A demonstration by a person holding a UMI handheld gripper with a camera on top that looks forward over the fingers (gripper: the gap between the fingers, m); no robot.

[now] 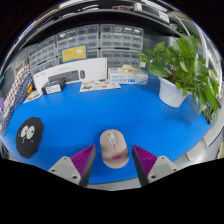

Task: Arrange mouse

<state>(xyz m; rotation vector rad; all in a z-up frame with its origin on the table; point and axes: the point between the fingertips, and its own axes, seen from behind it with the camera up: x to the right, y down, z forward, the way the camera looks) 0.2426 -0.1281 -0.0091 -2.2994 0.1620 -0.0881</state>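
Hand-held gripper (113, 160) spread wide, purple pads (84, 157) facing inward. Beige mouse (114, 147) sitting on blue worktop (100, 110) between the fingers, gap visible on both sides, not pinched. Mouse resting flat, long axis pointing away from the gripper. Off to the left of the fingers, a black round plush toy with white eyes (29, 135), well apart from the mouse. Far beyond the fingers, a white box (70, 72) and flat papers (100, 86) at the back edge of the worktop. Ahead to the right, a green potted plant in a white pot (185, 70). Behind all that, shelving with grey storage bins (100, 40) along the wall.
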